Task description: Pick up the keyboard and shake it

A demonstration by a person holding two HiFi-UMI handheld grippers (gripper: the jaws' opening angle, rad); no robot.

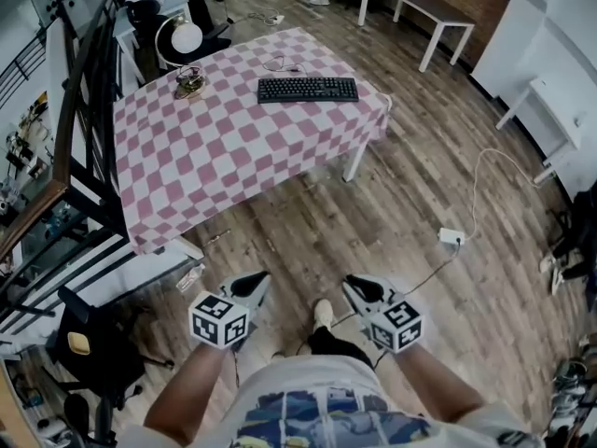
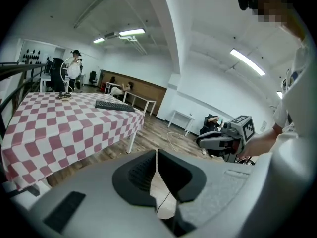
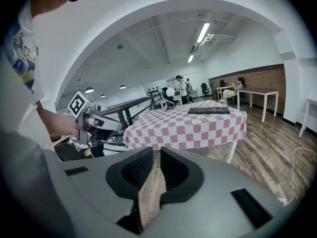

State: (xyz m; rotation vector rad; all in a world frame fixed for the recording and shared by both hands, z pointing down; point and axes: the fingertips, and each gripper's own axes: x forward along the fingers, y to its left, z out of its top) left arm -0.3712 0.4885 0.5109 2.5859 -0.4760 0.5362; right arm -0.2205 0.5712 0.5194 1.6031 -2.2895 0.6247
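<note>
Wooden floor (image 1: 401, 241) is observed beneath both grippers, with 1 checked-cloth table (image 1: 215, 166) standing ahead of them. The keyboard (image 1: 308, 89) is noted lying flat on the table's far side, well ahead of both grippers and untouched. The left gripper (image 1: 258, 281) is found clenched on nothing. The right gripper (image 1: 353, 287) is found slightly released, with a narrow gap between its jaws and nothing held.

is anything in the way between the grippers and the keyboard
Nothing visible does. Between the left gripper, the right gripper and the keyboard lie only bare wood floor and open checkered tablecloth; the small object on it sits off to the side.
</note>
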